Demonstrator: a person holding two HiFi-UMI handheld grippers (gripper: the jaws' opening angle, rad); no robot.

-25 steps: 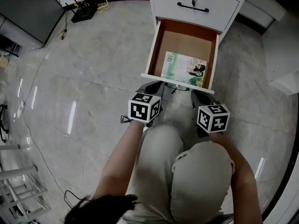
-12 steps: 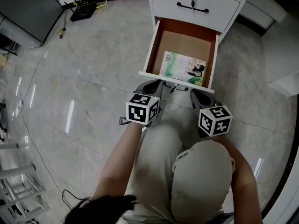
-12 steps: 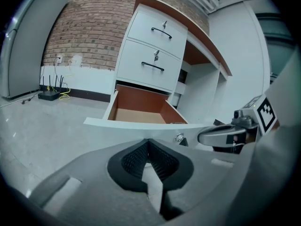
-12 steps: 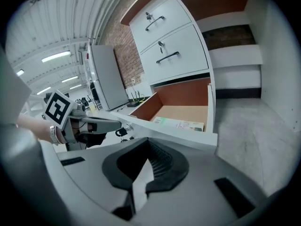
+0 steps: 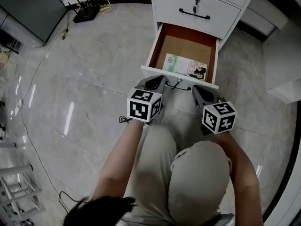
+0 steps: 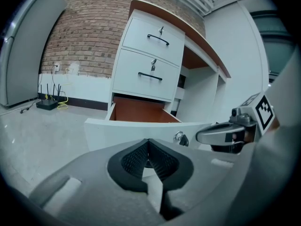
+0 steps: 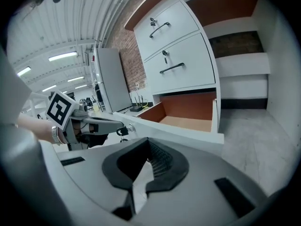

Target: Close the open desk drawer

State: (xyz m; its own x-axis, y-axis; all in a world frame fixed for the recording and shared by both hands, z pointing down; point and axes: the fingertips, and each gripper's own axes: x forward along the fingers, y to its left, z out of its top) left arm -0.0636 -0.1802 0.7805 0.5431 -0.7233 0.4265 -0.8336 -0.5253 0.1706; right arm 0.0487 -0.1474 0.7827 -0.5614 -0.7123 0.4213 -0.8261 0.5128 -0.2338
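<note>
The bottom drawer of the white desk stands partly open, with a green-and-white book lying inside. Its white front panel carries a key in a lock. My left gripper is shut, its tips against the panel's left part. My right gripper is also shut, against the panel's right part. In the left gripper view the closed jaws hold nothing; the same goes for the right gripper, which faces the drawer front.
Two closed drawers with black handles sit above the open one. A black router with cables lies on the floor at the back left, beside a dark cabinet. The person's knees are just behind the grippers.
Both grippers have moved forward against the drawer front, and the drawer has slid part of the way in; less of the book shows.
</note>
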